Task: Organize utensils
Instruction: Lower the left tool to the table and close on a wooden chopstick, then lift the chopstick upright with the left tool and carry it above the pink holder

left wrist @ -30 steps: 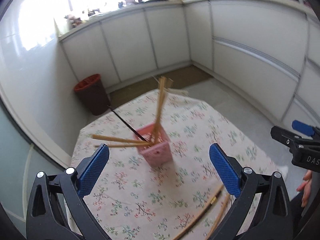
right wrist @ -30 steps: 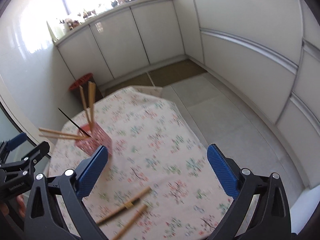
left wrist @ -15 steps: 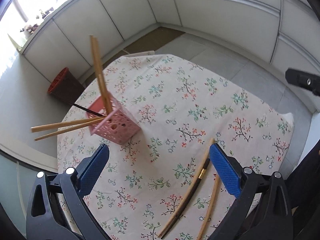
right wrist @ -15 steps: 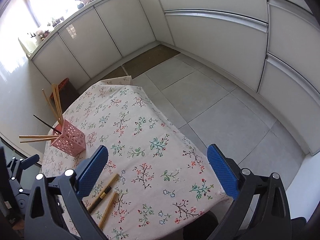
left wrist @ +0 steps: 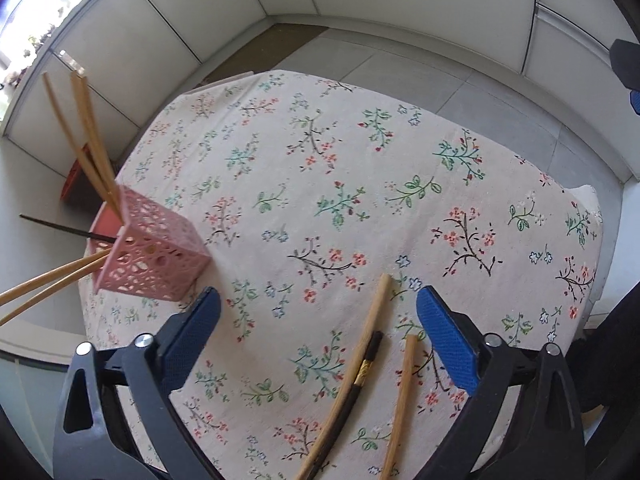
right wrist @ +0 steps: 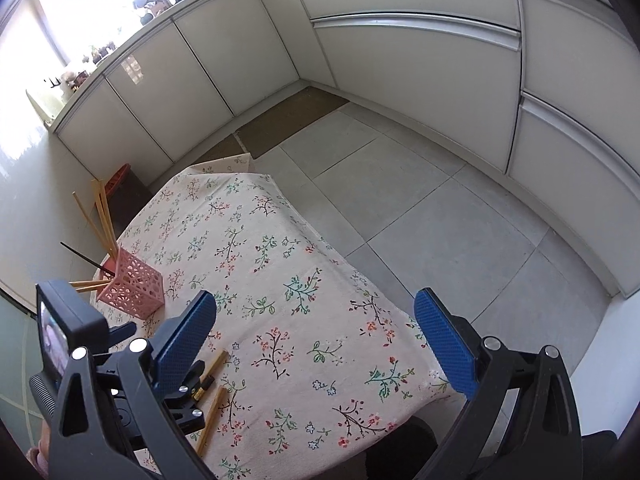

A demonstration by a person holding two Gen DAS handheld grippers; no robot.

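Left gripper lowered, closing over three loose chopsticks, five in holder

So I count three chopsticks loose on the tablecloth at 6 o'clock, two wooden, one black. One pink holder at 9 o'clock has five more sticking out: four wooden, one black. One red bin behind.

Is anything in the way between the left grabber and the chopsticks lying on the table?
Nothing visible is. The left gripper has its jaws closing just above the loose chopsticks on the flowered tablecloth, with only bare cloth around them. The pink holder stands off to the side.
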